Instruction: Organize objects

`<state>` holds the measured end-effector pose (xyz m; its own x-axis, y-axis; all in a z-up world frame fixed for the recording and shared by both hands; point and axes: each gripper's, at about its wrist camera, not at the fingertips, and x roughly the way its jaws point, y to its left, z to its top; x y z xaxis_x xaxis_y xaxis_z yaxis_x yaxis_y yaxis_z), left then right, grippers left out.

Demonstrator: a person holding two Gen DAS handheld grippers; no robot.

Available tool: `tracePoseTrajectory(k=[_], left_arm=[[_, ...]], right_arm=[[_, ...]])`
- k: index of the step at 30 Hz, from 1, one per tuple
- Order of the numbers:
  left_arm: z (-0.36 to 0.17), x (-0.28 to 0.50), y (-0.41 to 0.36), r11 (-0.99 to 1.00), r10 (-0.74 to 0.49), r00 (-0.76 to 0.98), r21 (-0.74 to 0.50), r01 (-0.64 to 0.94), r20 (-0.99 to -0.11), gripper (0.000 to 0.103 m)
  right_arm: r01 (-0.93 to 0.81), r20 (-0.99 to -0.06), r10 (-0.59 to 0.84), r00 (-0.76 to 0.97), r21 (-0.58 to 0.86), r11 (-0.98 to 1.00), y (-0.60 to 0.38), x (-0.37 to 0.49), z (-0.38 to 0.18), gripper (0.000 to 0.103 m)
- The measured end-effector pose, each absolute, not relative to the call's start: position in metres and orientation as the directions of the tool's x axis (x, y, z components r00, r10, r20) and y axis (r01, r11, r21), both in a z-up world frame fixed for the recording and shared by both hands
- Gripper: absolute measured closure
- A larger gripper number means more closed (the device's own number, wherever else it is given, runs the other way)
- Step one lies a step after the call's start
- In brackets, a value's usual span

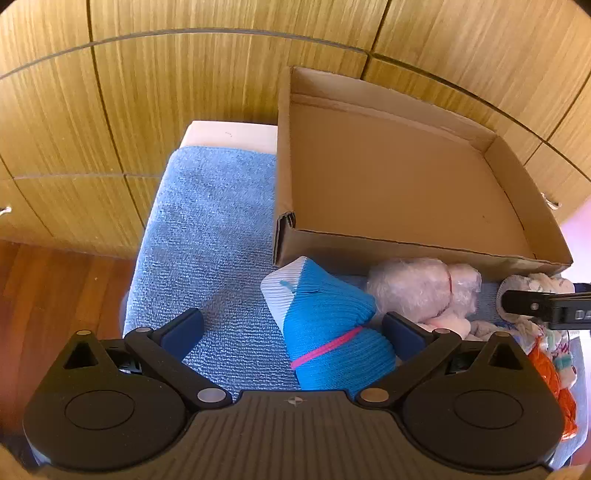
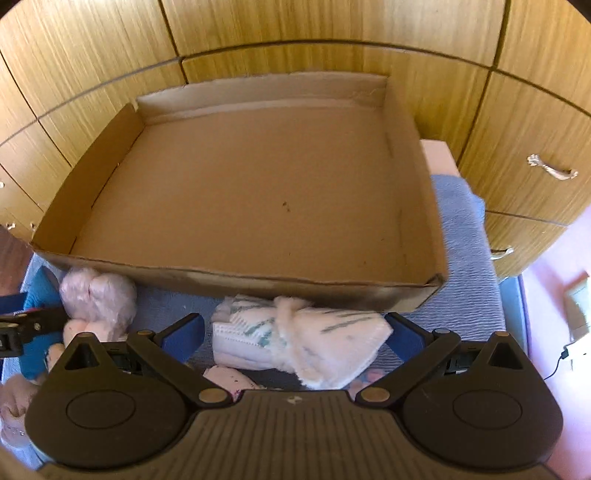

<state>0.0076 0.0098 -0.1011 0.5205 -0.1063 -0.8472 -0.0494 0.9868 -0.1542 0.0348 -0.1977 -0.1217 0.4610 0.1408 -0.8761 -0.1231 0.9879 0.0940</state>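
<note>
Blue roll (image 1: 332,332): knitted, blue with a white end, bound by a pink band (image 1: 325,349); lies on the blue towel (image 1: 207,236) just before the box, between the spread fingers of the left gripper (image 1: 293,326), nearer its right finger; contact not clear.

White roll (image 2: 295,341): pale knit with teal marks, tied round the middle; lies on the towel against the box's near wall, between the wide-open fingers of the right gripper (image 2: 293,332), no pad pressing on it.

Pink bundle (image 1: 424,288): fluffy, with a red tie; rests between the two rolls, touching the box front.

Further small cloth items, one orange (image 1: 554,373), lie at the right edge of the left view.

Box (image 2: 236,275): shallow cardboard tray, nothing inside, standing on the towel.

Cabinets (image 2: 332,26): wood-grain fronts behind the box, metal handle (image 2: 552,170) at right.
</note>
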Motion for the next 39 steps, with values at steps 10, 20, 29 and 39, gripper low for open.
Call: tracePoseTrajectory(k=[10,20,29,39], left_arm=[[-0.097,0.002,0.006,0.978,-0.176,0.548,-0.207,0.005,-0.818,0.037],[-0.086,-0.004,0.007,0.967,-0.213,0.564,-0.254,0.006,-0.798,0.045],[-0.046,-0.01,-0.004,0.99,-0.125,0.651,-0.137,0.032,-0.749,0.045],[-0.002,0.023,-0.019,0.994,-0.108,0.72,-0.064,0.087,-0.686,0.045]], right_arm=[[-0.12,-0.861,0.136,0.489,0.088,0.989,-0.206,0.023,-0.119,0.025],[-0.119,-0.811,0.188,0.554,0.146,0.982,-0.216,0.003,-0.088,0.026],[-0.158,-0.769,0.218,0.6,0.153,0.975,-0.238,0.01,-0.065,0.026],[-0.216,-0.727,0.244,0.642,0.135,0.967,-0.229,0.022,-0.041,0.025]])
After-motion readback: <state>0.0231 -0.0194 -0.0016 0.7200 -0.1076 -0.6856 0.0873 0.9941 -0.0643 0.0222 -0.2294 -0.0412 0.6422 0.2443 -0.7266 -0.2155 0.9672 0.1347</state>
